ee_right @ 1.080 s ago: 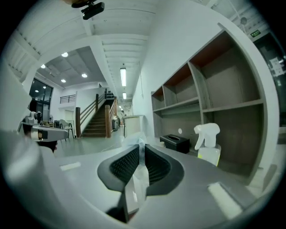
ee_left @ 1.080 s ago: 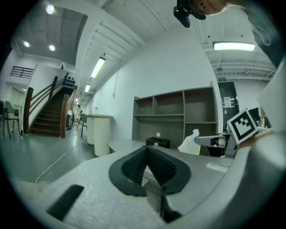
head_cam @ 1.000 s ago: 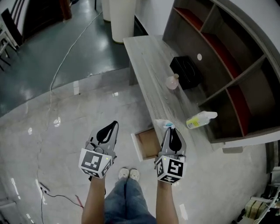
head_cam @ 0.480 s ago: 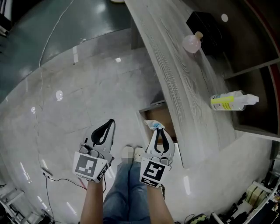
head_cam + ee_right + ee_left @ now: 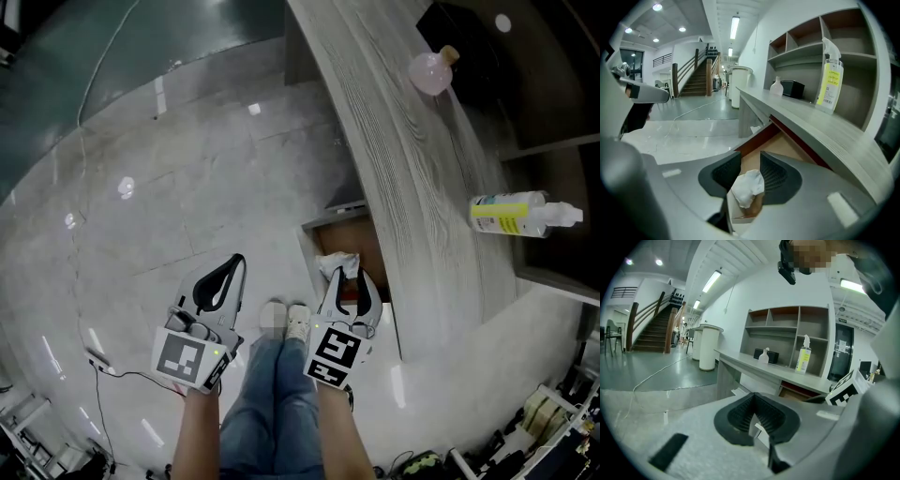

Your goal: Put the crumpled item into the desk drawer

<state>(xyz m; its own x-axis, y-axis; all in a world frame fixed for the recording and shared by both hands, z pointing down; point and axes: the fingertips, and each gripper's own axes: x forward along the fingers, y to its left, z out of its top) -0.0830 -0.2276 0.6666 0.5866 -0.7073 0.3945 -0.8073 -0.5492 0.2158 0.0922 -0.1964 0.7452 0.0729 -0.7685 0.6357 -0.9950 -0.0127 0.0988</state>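
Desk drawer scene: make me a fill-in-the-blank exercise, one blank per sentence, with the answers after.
1. The crumpled white item sits between the jaws of the ____ hand-held gripper.
2. The desk drawer stands ____.
3. The spray bottle on the desk has a ____ label.
4. The left hand-held gripper holds ____.
Missing words: right (its jaws are opening); open; yellow; nothing.
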